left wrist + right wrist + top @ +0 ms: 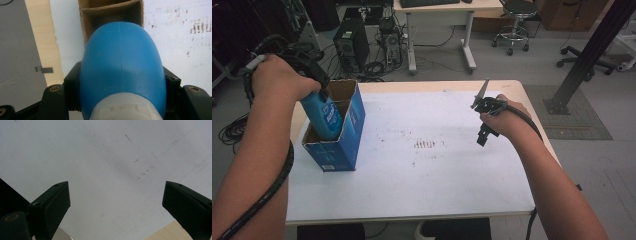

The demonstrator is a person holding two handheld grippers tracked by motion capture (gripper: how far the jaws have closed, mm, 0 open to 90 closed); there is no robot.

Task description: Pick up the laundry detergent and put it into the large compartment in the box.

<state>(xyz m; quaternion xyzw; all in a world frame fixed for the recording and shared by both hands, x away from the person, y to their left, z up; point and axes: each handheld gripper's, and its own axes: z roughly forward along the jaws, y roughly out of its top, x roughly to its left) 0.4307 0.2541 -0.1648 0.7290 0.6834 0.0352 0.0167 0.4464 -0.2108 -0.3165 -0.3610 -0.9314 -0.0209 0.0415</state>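
A blue bottle (326, 117) with a white cap stands tilted, its lower end inside an open blue cardboard box (354, 125) at the left of the white table (437, 175). My left gripper (321, 94) is shut on the bottle's upper part. In the left gripper view the bottle (121, 67) sits between both jaws of the left gripper (121, 80), above a brown compartment of the box (110, 15). My right gripper (482, 114) hovers over the table's right side. Its jaws are open with nothing between them, and bare tabletop (105, 157) lies under the right gripper (116, 197).
Faint brown marks (427, 144) dot the middle of the table. On the floor beyond the far edge are a computer tower (351, 45), cables, a desk and a stool (514, 20). A black slanted post (587, 55) rises at the right.
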